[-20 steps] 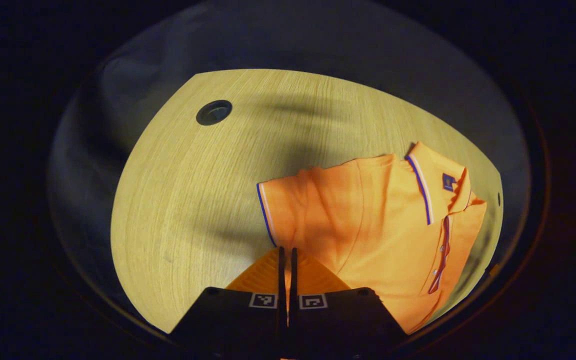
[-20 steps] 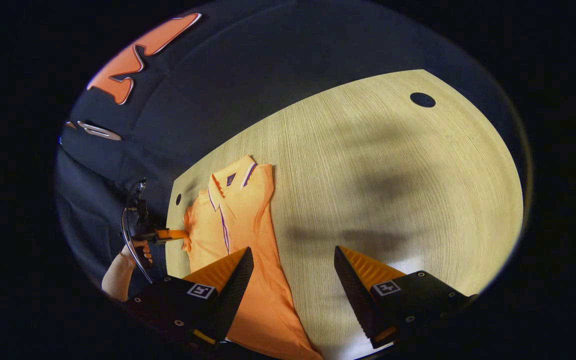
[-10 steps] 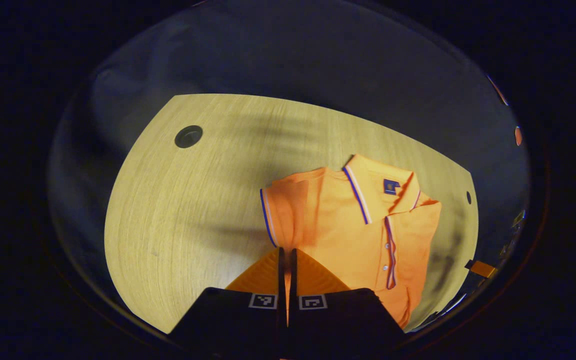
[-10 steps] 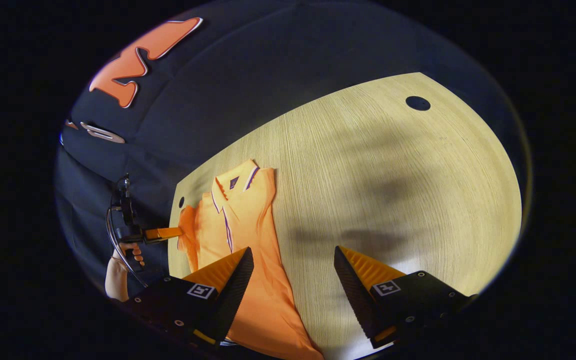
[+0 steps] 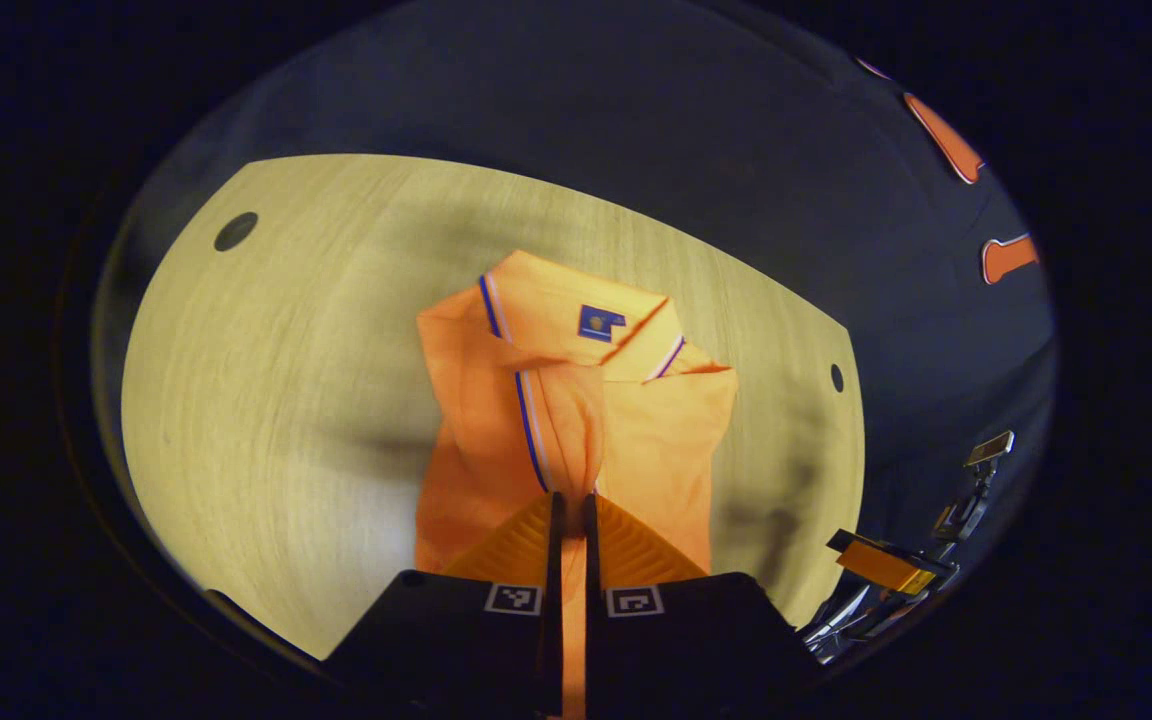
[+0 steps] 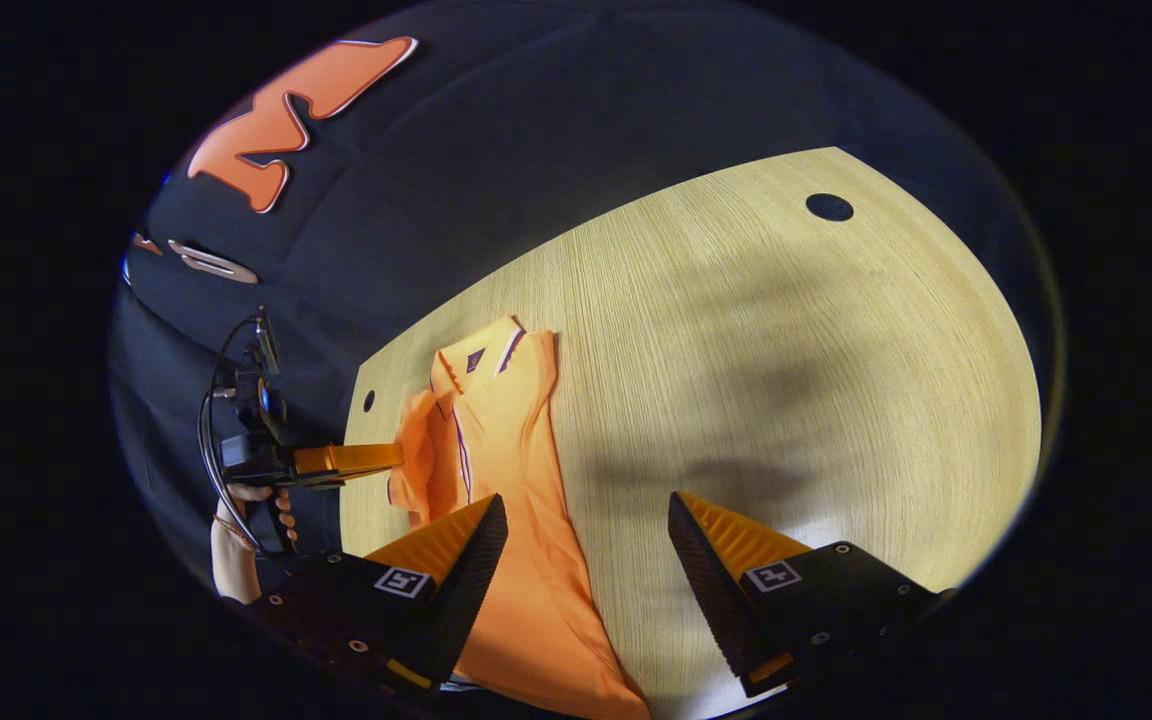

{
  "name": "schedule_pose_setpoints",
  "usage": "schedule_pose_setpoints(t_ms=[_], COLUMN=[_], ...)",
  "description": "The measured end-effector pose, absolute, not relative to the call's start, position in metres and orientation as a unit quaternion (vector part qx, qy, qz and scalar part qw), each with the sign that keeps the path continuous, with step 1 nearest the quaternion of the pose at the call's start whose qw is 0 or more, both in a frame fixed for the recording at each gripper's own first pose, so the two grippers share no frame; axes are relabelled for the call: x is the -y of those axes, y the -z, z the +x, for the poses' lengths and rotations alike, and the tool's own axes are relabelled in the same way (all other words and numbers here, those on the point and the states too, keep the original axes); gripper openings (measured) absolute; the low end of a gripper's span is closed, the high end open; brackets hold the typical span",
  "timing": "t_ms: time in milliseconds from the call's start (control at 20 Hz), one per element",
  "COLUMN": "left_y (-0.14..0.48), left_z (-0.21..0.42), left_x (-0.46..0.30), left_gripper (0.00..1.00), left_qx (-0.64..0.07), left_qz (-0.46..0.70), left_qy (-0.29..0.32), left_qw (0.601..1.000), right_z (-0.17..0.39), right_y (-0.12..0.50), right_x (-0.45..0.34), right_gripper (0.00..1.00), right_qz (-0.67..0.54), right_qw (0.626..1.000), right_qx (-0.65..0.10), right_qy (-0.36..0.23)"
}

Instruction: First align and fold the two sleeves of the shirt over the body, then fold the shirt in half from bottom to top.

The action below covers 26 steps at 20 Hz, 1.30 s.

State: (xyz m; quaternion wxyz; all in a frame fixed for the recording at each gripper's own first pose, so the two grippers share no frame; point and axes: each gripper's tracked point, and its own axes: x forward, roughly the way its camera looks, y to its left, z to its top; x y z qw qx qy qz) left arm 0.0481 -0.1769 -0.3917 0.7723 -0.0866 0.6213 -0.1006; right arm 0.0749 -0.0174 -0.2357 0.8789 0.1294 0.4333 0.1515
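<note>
— Folding is looking partly done, I'm judging: the left claw (image 5: 570, 505) is pinching one sleeve (image 5: 554, 425) of the orange polo shirt (image 5: 666, 440), its jaws nearly closed on the cuff, and is carrying it across the chest in the middle of the left gripper view.

— And the other sleeve?

— In the right gripper view the shirt's right-hand edge (image 6: 548, 440) is lying straight with no sleeve sticking out, so that one is probably sitting folded in; I cannot be sure. The bottom-to-top fold is not showing as started, since the body is running long toward the lower edge of that view.

— What is the right claw (image 6: 586, 530) doing?

— Hanging wide apart and gripping nothing, at the bottom centre of its view, over the lower shirt and the wooden tabletop (image 6: 786, 350).

— How is the shirt looking?

— Lying collar (image 5: 576, 315) upward in the picture, placket showing, cuffs trimmed blue and white, with the held sleeve bunching into a soft ridge.
</note>
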Motion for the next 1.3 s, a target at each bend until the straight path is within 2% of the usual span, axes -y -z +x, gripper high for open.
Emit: schedule_pose_setpoints(t_ms=[50, 100, 200, 300, 400, 600, 850, 1050, 1300], left_y=[0.391, 0.391, 0.389, 0.388, 0.381, 0.353, 0.315, 0.31, 0.326], left_z=[0.046, 0.044, 0.036, 0.034, 0.03, 0.005, -0.057, -0.116, -0.198], left_x=[0.185, 0.195, 0.204, 0.205, 0.2, 0.179, 0.137, 0.098, 0.059], left_gripper=[0.17, 0.17, 0.4, 1.0, 0.98, 0.99, 0.99, 0.99, 0.99], left_qx=[-0.621, -0.621, -0.623, -0.618, -0.607, -0.585, -0.56, -0.556, -0.58], left_qz=[-0.091, -0.1, -0.099, -0.09, -0.088, -0.076, -0.045, -0.026, -0.01], left_qy=[0.107, 0.117, 0.129, 0.132, 0.127, 0.131, 0.135, 0.11, 0.068], left_qw=[0.771, 0.769, 0.765, 0.77, 0.78, 0.797, 0.816, 0.824, 0.812], right_z=[0.073, 0.072, 0.069, 0.065, 0.06, 0.046, 0.009, -0.044, -0.116], right_y=[0.236, 0.237, 0.239, 0.239, 0.238, 0.228, 0.228, 0.239, 0.289], right_x=[0.018, 0.018, 0.02, 0.021, 0.02, 0.014, 0.015, 0.004, -0.013], right_gripper=[0.99, 0.99, 0.99, 0.99, 0.99, 0.98, 0.98, 0.99, 0.99], right_qz=[0.13, 0.13, 0.13, 0.13, 0.124, 0.111, 0.044, 0.005, -0.052], right_qw=[0.879, 0.879, 0.879, 0.879, 0.881, 0.885, 0.897, 0.891, 0.864], right_qx=[-0.433, -0.433, -0.434, -0.434, -0.434, -0.429, -0.423, -0.439, -0.489], right_qy=[-0.151, -0.15, -0.147, -0.146, -0.144, -0.145, -0.119, -0.115, -0.107])
